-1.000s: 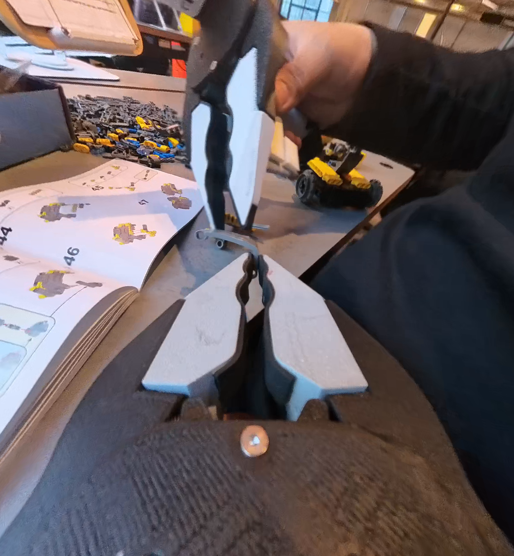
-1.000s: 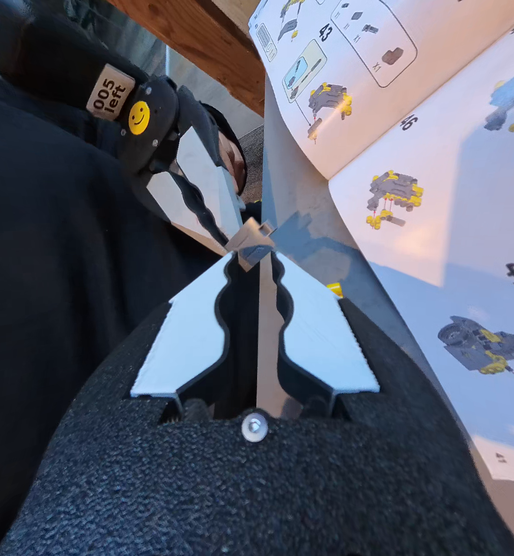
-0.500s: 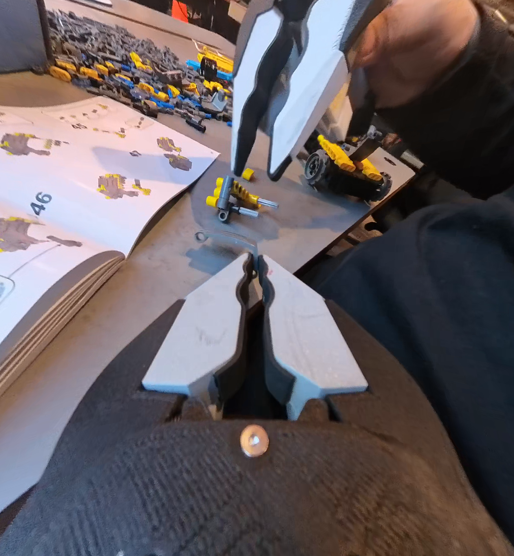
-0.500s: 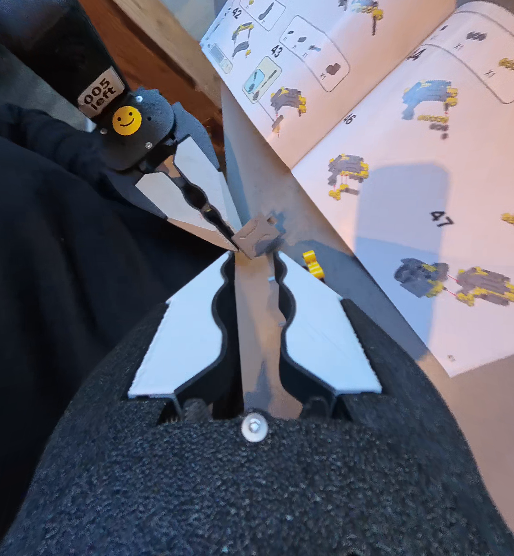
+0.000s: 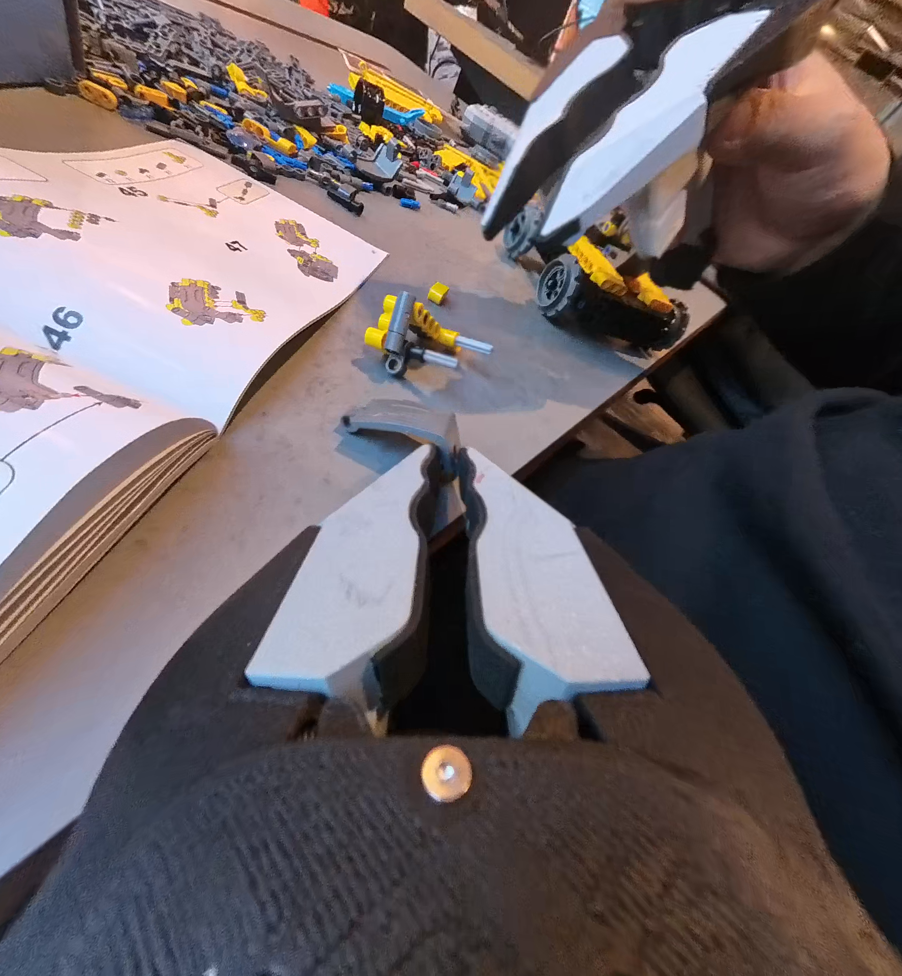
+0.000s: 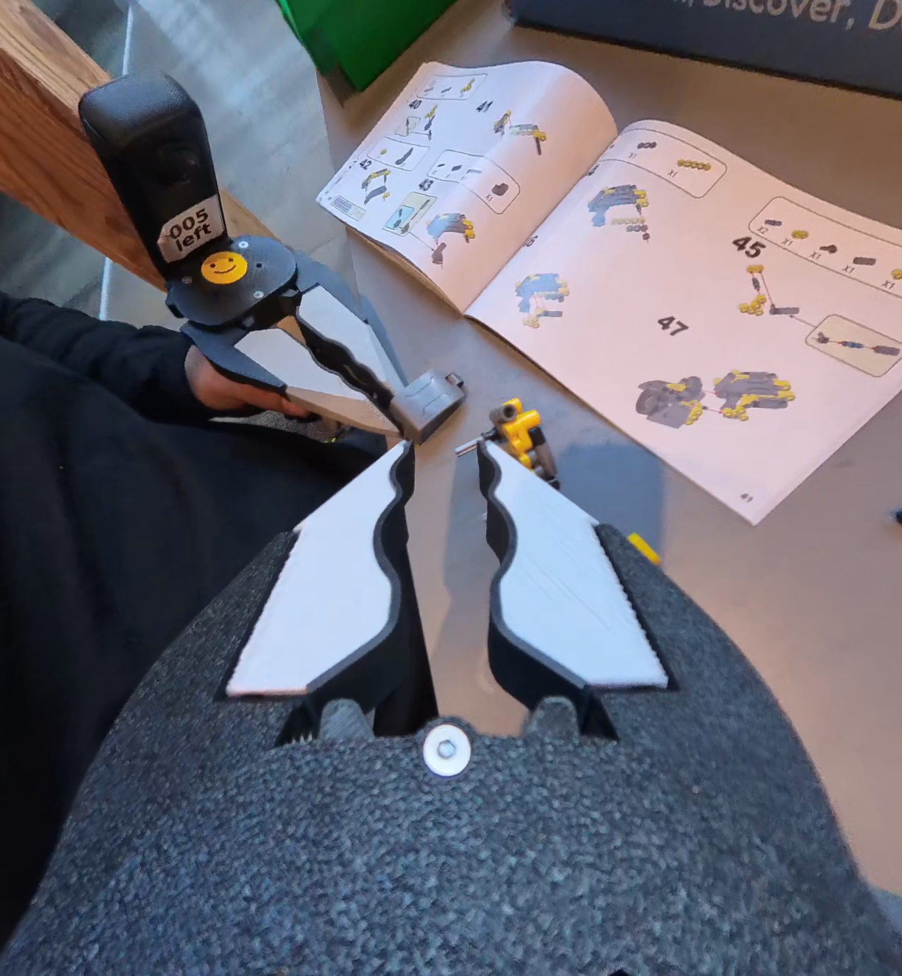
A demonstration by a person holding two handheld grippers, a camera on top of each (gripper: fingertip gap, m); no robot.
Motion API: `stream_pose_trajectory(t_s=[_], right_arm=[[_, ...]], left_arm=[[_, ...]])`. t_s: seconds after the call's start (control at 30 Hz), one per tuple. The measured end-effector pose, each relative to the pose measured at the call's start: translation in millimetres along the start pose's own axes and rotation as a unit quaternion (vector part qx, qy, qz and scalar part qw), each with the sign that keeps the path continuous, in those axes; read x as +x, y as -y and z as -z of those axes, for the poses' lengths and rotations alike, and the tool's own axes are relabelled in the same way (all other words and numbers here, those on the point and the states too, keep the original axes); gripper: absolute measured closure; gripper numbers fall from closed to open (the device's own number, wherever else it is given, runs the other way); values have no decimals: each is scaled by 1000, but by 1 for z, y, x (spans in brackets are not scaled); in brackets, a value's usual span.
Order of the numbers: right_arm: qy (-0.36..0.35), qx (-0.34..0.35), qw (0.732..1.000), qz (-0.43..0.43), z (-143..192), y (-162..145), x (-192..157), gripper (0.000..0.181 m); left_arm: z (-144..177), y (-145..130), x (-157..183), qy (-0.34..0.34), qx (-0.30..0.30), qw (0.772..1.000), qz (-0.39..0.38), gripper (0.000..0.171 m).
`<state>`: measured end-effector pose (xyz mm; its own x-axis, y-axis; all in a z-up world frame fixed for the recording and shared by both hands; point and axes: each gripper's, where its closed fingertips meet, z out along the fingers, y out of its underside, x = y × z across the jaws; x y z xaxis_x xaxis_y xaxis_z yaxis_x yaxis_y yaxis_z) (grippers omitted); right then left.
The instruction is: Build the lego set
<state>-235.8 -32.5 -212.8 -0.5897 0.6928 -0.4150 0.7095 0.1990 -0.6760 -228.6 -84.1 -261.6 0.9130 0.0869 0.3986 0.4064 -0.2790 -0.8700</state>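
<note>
the booklet point(image 5: 121, 296) runs off the left edge in the left wrist view. the parts pile point(image 5: 279, 116) is too small to sort. the right gripper point(image 5: 517, 227) is blurred and hides part of the wheeled model point(image 5: 607, 296). the dark box point(image 6: 755, 47) is cut off at the top.

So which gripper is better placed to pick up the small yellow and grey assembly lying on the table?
Likely the right gripper: it is open and empty, with the yellow and grey assembly just past its fingertips. The left gripper is shut on a grey curved panel.
</note>
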Motion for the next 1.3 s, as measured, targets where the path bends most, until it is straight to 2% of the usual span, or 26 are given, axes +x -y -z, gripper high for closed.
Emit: stream_pose_trajectory(t_s=[0.27,0.57,0.73,0.9,1.03,1.13,1.2,1.3], right_arm=[[-41,32,998,20,9,-9,-13,158],[-111,66,990,53,51,-8,14,157],[-171,101,976,87,101,-1,25,156],[-273,176,941,99,187,5,35,156],[-359,130,922,54,250,-36,61,150],[-375,84,923,16,276,-84,74,146],[-369,70,927,1,278,-113,78,143],[-315,71,946,-15,252,-141,64,140]], left_arm=[[8,3,0,19,24,999,9,142],[13,3,1,54,23,998,-31,130],[21,2,1,87,8,994,-64,129],[24,0,-2,79,-20,993,-82,129],[24,23,-1,80,6,989,-121,132],[16,41,12,54,25,989,-133,134],[8,44,18,37,21,988,-146,134],[2,41,19,33,13,987,-156,134]])
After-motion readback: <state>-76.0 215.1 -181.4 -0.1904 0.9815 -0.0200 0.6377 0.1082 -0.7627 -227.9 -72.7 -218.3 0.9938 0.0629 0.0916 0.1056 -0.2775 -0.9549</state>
